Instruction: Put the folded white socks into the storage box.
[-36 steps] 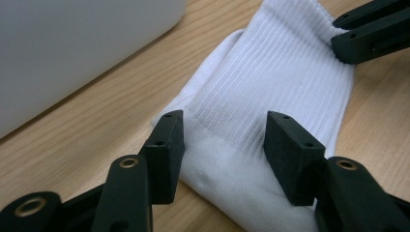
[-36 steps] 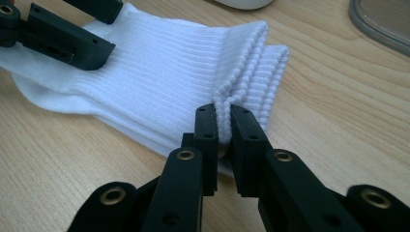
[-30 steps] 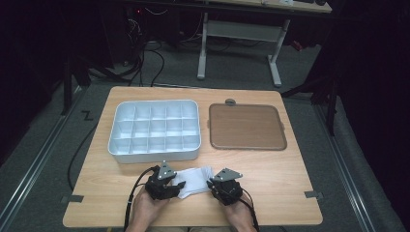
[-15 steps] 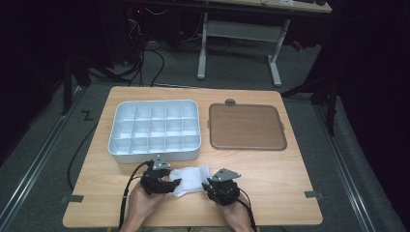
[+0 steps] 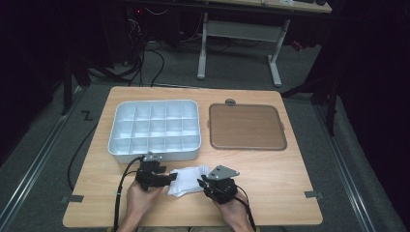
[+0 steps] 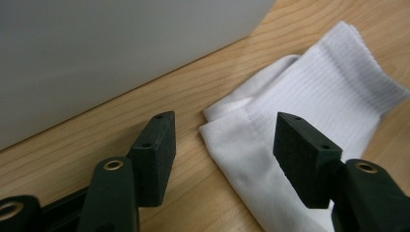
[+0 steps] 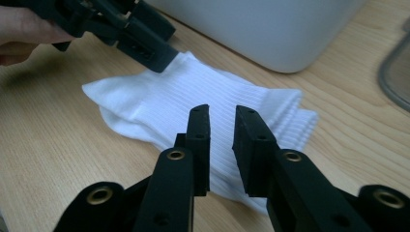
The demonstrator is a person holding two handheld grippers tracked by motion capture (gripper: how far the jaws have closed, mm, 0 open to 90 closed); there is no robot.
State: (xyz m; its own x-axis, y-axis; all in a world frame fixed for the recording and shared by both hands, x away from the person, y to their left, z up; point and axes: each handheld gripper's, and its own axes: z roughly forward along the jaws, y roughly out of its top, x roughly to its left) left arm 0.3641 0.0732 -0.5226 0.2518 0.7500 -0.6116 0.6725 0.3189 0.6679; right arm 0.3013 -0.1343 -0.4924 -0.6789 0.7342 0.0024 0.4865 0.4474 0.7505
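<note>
A folded white sock (image 5: 189, 177) lies on the wooden table near its front edge, between my two grippers. My left gripper (image 5: 169, 178) is at the sock's left end. In the left gripper view its jaws (image 6: 225, 133) stand wide open and have just been opening; the sock's (image 6: 319, 87) hemmed edge lies between them, with no pad pressing on it. My right gripper (image 5: 203, 183) is at the sock's right end. Its jaws (image 7: 222, 123) have just been closing to a narrow gap, hovering over the ribbed sock (image 7: 159, 101) with nothing pinched between them.
A white tray (image 5: 116, 135) with several compartments stands just behind the sock, its wall close in both gripper views (image 6: 96, 48) (image 7: 270, 29). A flat brown tray (image 5: 246, 126) lies to its right. Bare wood spreads to the right of my hands.
My left gripper has slid a little to the left along the sock's end. The right gripper has barely shifted.
</note>
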